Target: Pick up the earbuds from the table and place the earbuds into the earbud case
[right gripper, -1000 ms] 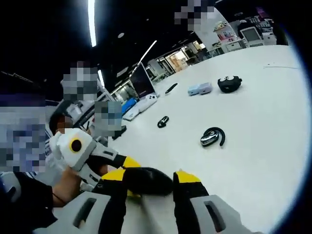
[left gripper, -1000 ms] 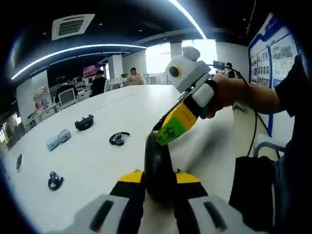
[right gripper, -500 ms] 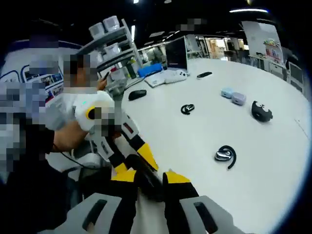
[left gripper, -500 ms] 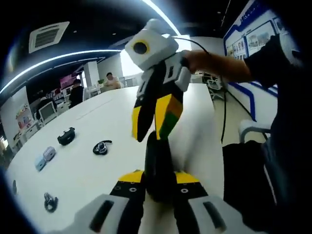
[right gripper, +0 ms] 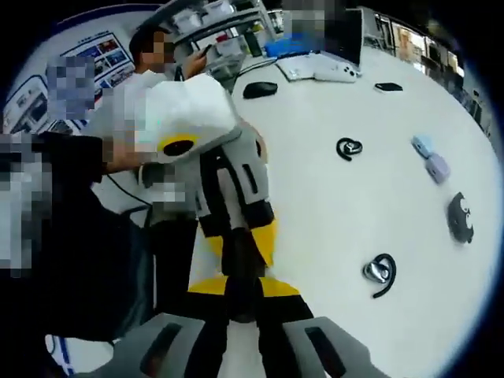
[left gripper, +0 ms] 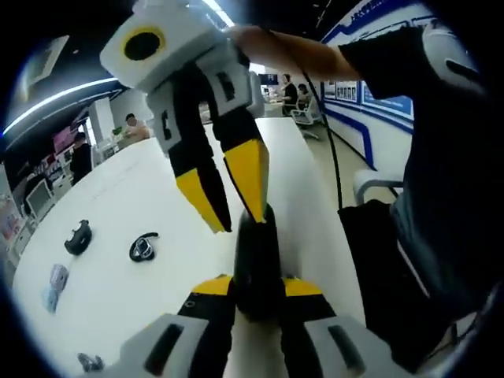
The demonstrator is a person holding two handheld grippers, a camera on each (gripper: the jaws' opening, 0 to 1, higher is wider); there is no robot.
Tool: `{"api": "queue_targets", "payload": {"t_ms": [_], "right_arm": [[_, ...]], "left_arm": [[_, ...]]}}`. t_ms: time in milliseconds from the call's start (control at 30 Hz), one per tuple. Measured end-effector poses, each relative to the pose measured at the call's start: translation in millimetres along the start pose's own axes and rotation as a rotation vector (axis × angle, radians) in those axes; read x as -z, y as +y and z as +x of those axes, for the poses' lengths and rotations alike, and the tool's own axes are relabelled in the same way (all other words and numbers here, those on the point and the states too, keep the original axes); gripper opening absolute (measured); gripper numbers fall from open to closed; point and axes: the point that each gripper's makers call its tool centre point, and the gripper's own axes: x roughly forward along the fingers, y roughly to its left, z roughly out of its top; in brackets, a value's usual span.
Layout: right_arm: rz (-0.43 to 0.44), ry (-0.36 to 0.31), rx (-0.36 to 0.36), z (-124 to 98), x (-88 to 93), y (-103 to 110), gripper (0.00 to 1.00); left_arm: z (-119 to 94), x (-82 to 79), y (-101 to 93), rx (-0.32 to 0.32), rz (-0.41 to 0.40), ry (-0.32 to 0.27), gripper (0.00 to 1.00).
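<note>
The left tongs [left gripper: 256, 293] clamp a black earbud case [left gripper: 257, 264] above the white bench [left gripper: 118, 268] edge. The right tongs [left gripper: 228, 201], jaws slightly parted, touch its top; whether they hold anything is hidden. An earbud [right gripper: 380, 272] lies alone on open bench.

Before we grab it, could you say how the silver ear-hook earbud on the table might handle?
The earbud looks small, so probably light. Its shiny rounded body may slip when pinched; its thin hook likely flexes.
</note>
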Motion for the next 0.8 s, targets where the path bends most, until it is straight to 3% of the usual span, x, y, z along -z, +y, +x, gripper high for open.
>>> {"api": "queue_targets", "payload": {"t_ms": [233, 400, 633, 800], "right_arm": [[0.022, 0.064, -0.046, 7.6, 0.1, 7.8, 0.10], [0.079, 0.050, -0.085, 4.4, 0.5, 1.3, 0.11], [0.176, -0.027, -0.163, 0.5, -1.5, -10.5, 0.12], [0.207, -0.056, -0.182, 0.1, 0.5, -9.9, 0.12]], "left_arm": [[2.6, 3.5, 4.2, 0.029, 0.030, 0.054, 0.23], [1.3, 5.9, 8.5, -0.026, 0.034, 0.060, 0.24], [-7.9, 5.2, 14.5, -0.192, 0.078, 0.064, 0.25], [-23.6, -4.0, 15.1, -0.321, 0.140, 0.053, 0.25]]}}
